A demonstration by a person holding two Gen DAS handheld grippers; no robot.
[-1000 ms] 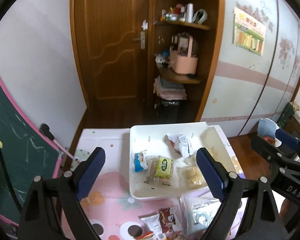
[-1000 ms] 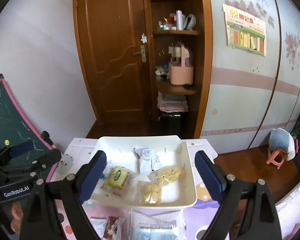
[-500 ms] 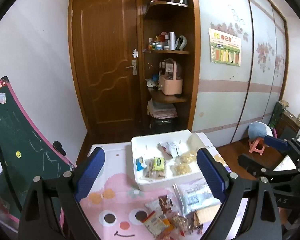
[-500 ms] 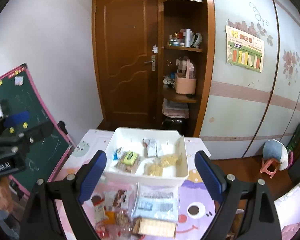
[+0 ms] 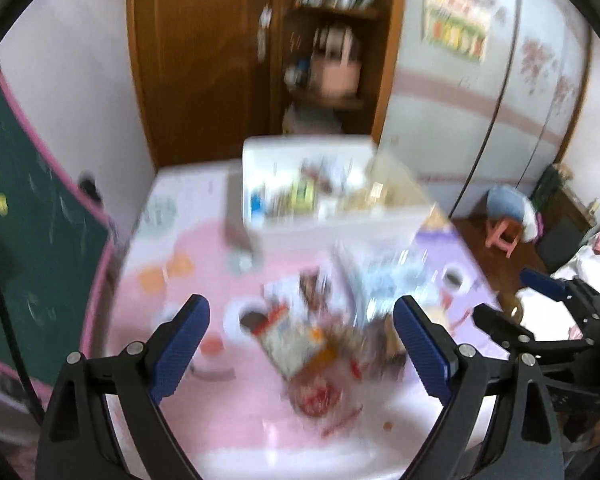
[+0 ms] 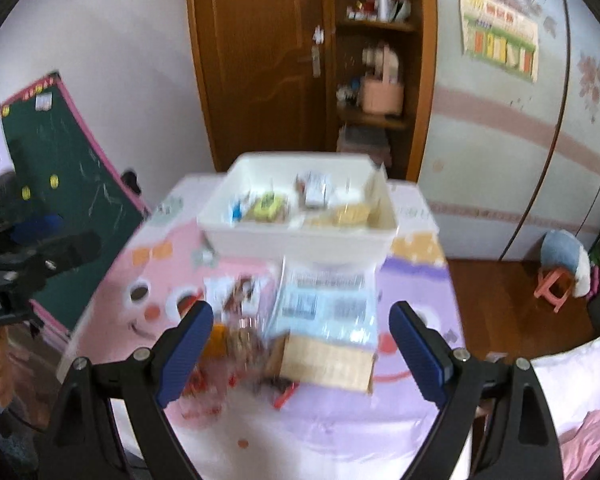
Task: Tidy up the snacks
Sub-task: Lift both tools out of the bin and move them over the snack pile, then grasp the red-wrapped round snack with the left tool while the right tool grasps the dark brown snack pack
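Both views motion-blurred, so counts are rough.

One white bin (image 6: 300, 240) at the far end of the bench (image 6: 412, 400), which has a pink and purple cartoon cover. Roughly five packets inside the bin — one blue-white, one green-yellow (image 6: 266, 205), one white (image 6: 315, 192), two pale clear bags on the right; blur hides anything more.

One loose snack pile (image 5: 320, 344) on the bench just in front of the bin. In the right wrist view I can separate one large clear pale-blue bag (image 6: 324, 308), one tan wafer pack (image 6: 328, 360) touching its near edge, and a jumble of small red, orange and brown packets (image 6: 236, 320) to the left — number unreadable.

Left gripper (image 5: 300, 352): fingers wide apart, nothing between the pads, held above the small-packet side of the pile; the pile sits between and just beyond the fingertips, no contact visible.

Right gripper (image 6: 300, 352): fingers wide apart, empty, above the wafer pack and blue bag, which lie centred between the fingertips — not touching.

Each gripper shows at the edge of the other's view, side by side.
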